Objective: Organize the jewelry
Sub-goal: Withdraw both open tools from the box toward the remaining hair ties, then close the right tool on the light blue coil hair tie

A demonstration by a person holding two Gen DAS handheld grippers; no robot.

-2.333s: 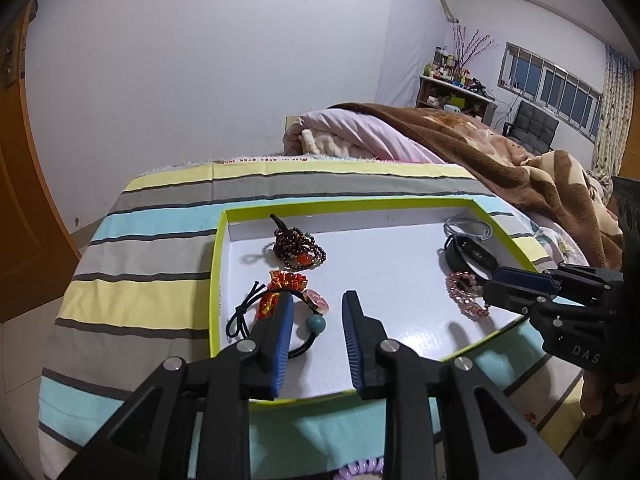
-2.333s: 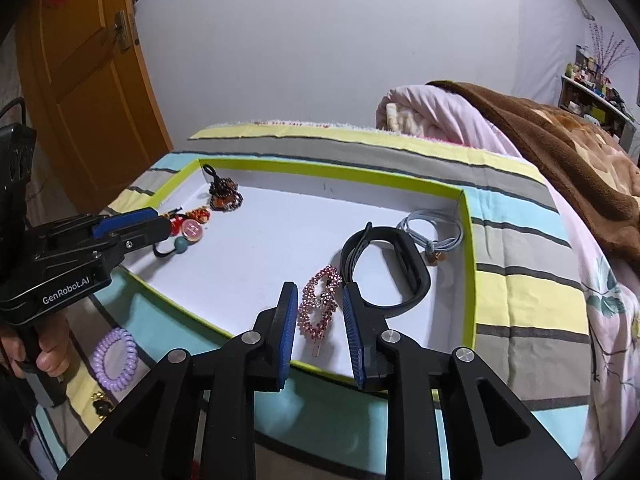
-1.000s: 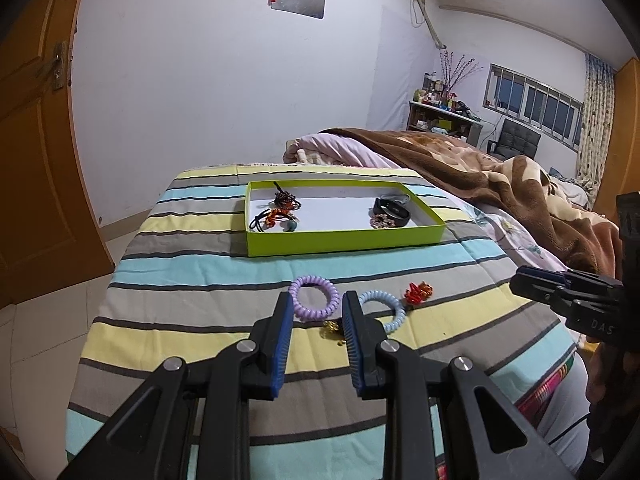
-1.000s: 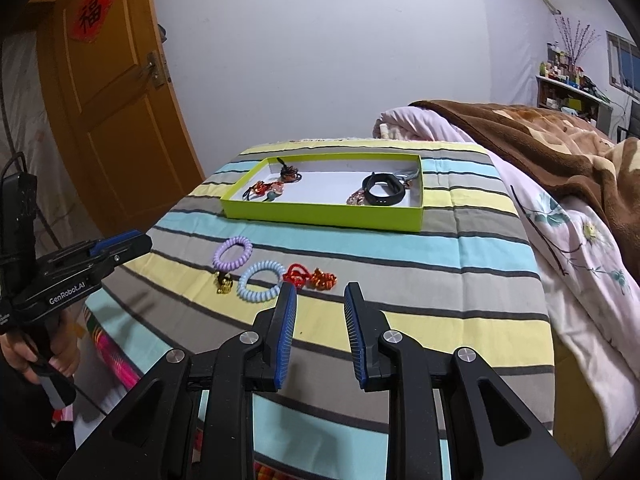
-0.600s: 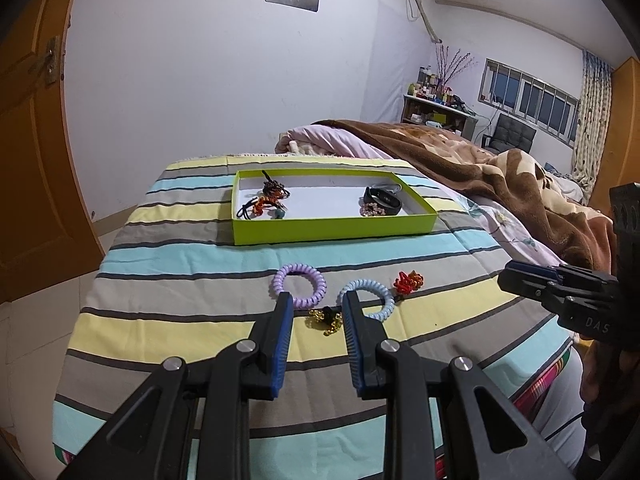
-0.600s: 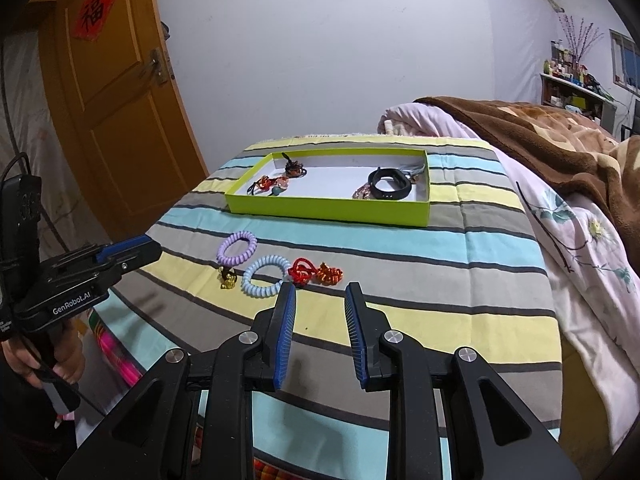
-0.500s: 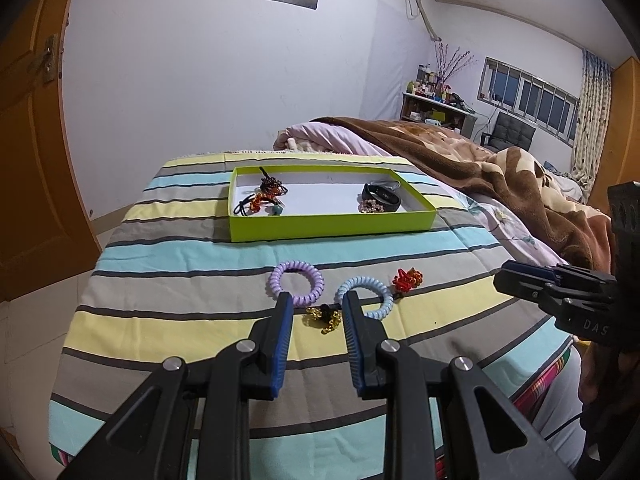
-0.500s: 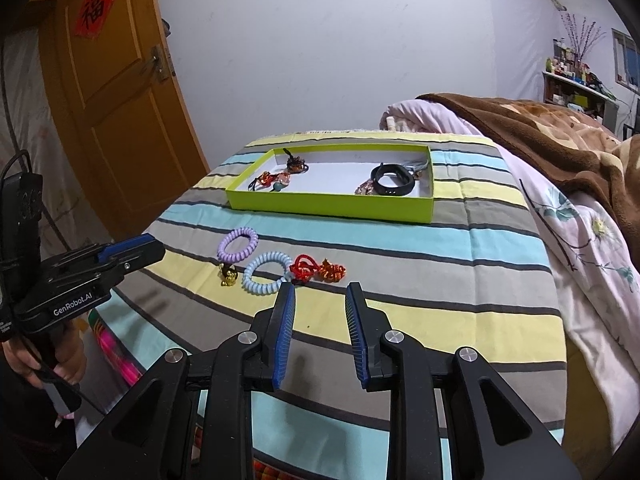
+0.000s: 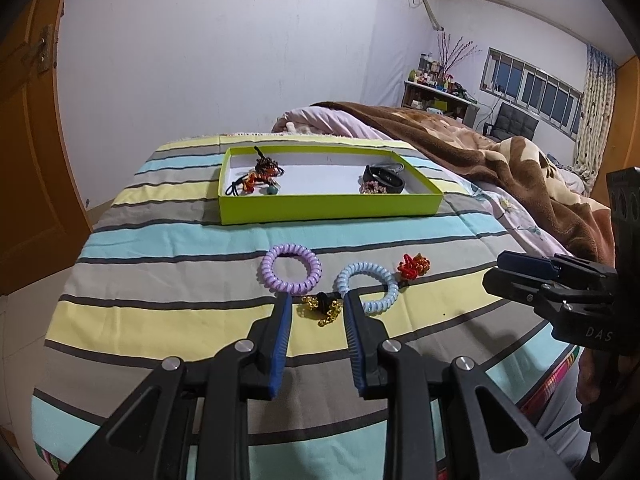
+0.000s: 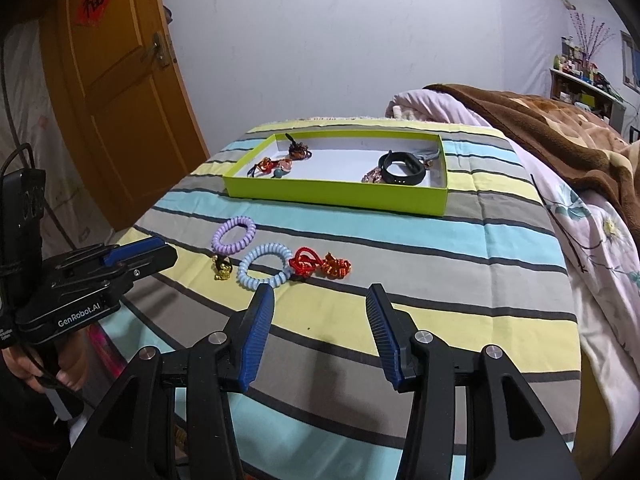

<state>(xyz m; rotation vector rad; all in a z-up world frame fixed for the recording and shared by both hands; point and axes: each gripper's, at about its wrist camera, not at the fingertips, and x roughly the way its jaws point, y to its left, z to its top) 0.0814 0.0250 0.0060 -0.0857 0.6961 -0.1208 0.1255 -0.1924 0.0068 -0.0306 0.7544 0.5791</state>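
Jewelry pieces are spread in the middle of both frames on a striped bedspread (image 9: 168, 280): a purple coil ring (image 9: 291, 268), a pale blue coil ring (image 9: 368, 287) just beside it, a small gold and black trinket (image 9: 322, 307) lying in front of the two, and a red knotted piece (image 10: 305, 263) touching the blue ring, with an orange knotted piece (image 10: 336, 267) next to it. Higher in the frames, a lime green tray (image 9: 320, 204) is set on the same bedspread, well apart from the loose pieces. Beaded and corded items (image 9: 260, 178) are gathered at its left end, and a black band (image 10: 402, 168) with a pink sparkly clip (image 10: 372, 176) at its right end.

The left tool (image 9: 316, 312) is seen low in its own view, its jaws parted and opening slightly, with the gold trinket framed between the fingertips but not pressed. The right tool (image 10: 320, 300) is held above bare cloth, its jaws opening wide with nothing between them. A hand (image 10: 60, 368) is seen on the left tool's handle at lower left of the right wrist view.

A brown blanket (image 9: 500, 168) and pink bedding (image 10: 432, 108) are piled at right. An orange wooden door (image 10: 116, 92) stands at left, a white wall (image 9: 200, 60) behind, and windows (image 9: 532, 92) and a cluttered shelf (image 9: 436, 88) at upper right.
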